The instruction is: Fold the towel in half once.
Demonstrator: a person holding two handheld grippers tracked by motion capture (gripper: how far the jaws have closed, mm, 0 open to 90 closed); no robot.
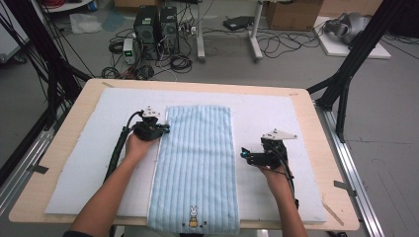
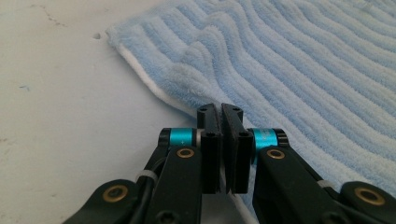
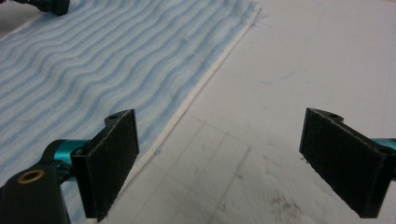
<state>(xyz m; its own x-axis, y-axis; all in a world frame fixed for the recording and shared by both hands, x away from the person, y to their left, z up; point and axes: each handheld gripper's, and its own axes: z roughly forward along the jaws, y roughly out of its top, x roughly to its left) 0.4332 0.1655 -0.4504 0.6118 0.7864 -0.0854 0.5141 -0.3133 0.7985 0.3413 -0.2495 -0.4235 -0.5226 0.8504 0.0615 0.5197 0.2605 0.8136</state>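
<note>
1. Towel (image 1: 197,158) count: one, pale blue with ribbed stripes, lying flat and lengthwise down the middle of the white mat (image 1: 79,163) on the desk (image 1: 306,123). Its near end hangs over the desk's front edge, where I see one small rabbit figure (image 1: 193,217).
2. Grippers: two, one in each hand. My left gripper (image 1: 163,129) sits at the towel's left edge, toward the far end. My right gripper (image 1: 243,153) rests on the mat just beside the towel's right edge, about halfway down.
3. In the left gripper view the left jaws (image 2: 222,112) are pressed together with the towel's white hem (image 2: 154,88) pinched between them; the cloth ripples up just ahead of the tips.
4. In the right gripper view the right jaws (image 3: 219,163) stand wide apart with nothing between them; bare mat lies in the gap, and the towel's edge runs just past the left pad (image 3: 112,163).
5. Hard to make out: how much cloth the left jaws hold, since the pads cover the hem where they meet. The towel's near end is cut off by the bottom of the high view. In the right gripper view the right pad is cut by the frame edge, and a dark bit of the other gripper (image 3: 51,5) is clipped at the top left corner.
6. Floor beyond the desk: two black computer towers (image 1: 157,27), one cardboard box (image 1: 294,14) and loose cables I cannot count.
</note>
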